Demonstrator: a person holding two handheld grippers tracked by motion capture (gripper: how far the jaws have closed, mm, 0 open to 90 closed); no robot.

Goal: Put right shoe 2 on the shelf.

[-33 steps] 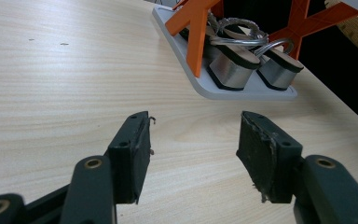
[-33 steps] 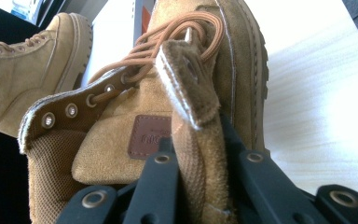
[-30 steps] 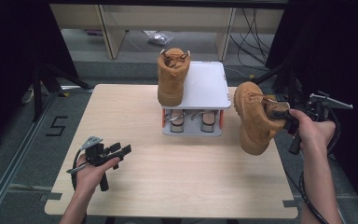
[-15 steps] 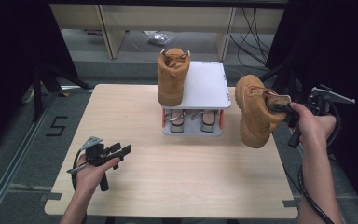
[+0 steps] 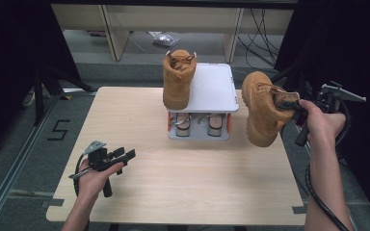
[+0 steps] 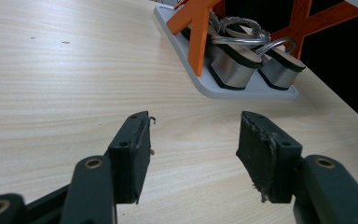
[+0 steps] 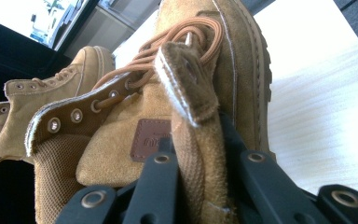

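A tan suede boot (image 5: 264, 109) hangs in the air at the table's right side, level with the rack, toe tilted down. My right gripper (image 5: 289, 107) is shut on its collar; up close the jaws pinch the boot (image 7: 205, 121) beside the tongue. A matching second boot (image 5: 177, 79) stands upright on the left of the white top shelf (image 5: 215, 88) of a small orange-legged shoe rack, also seen as the far boot (image 7: 37, 93). My left gripper (image 5: 124, 156) rests open over the front left of the table, jaws apart around nothing (image 6: 193, 144).
The rack's lower shelf (image 6: 223, 91) holds a pair of silver sandals (image 5: 198, 123). The wooden table (image 5: 173, 168) ends close to the right of the lifted boot. Dark curtains flank both sides, and shelving stands behind the table.
My right gripper has lifted the boot up and slightly left, toward the rack. The left gripper has stayed where it was.
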